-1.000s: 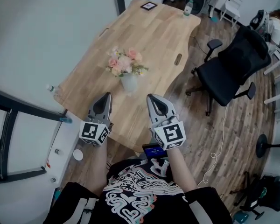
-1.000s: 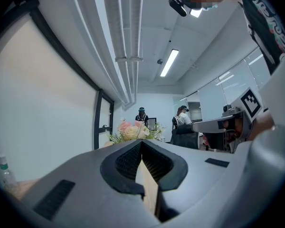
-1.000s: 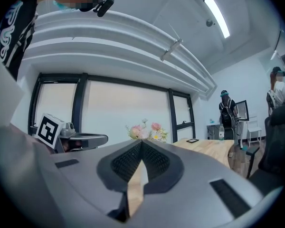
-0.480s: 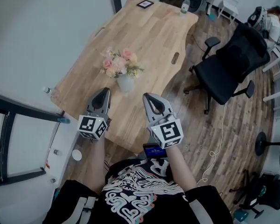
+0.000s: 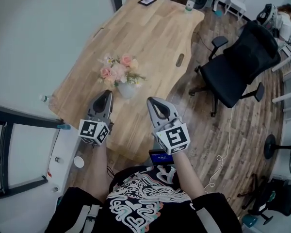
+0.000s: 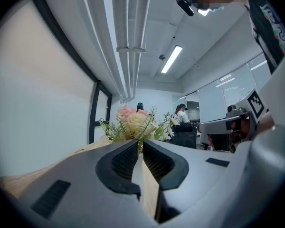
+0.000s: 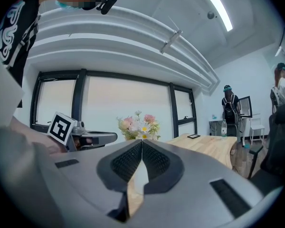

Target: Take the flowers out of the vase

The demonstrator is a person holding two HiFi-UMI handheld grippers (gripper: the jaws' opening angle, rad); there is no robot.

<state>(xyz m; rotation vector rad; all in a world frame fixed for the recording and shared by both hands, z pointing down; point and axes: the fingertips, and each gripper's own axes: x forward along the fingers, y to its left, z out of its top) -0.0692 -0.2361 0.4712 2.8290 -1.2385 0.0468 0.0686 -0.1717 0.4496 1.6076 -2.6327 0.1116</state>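
A bouquet of pink, cream and white flowers stands upright in a small pale vase on the wooden table. My left gripper is just this side of the vase, a little to its left, jaws shut with nothing in them. My right gripper is to the vase's right, a bit farther off, also shut and empty. In the left gripper view the flowers rise straight beyond the jaw tips. The right gripper view shows the flowers ahead and slightly left of its tips.
A black office chair stands right of the table. At the table's far end are a bottle and a small black-framed square. Another bottle sits at the table's left corner. A window wall runs along the left.
Both grippers have drifted forward toward the vase, the left now close beside it. Their jaws look the same.
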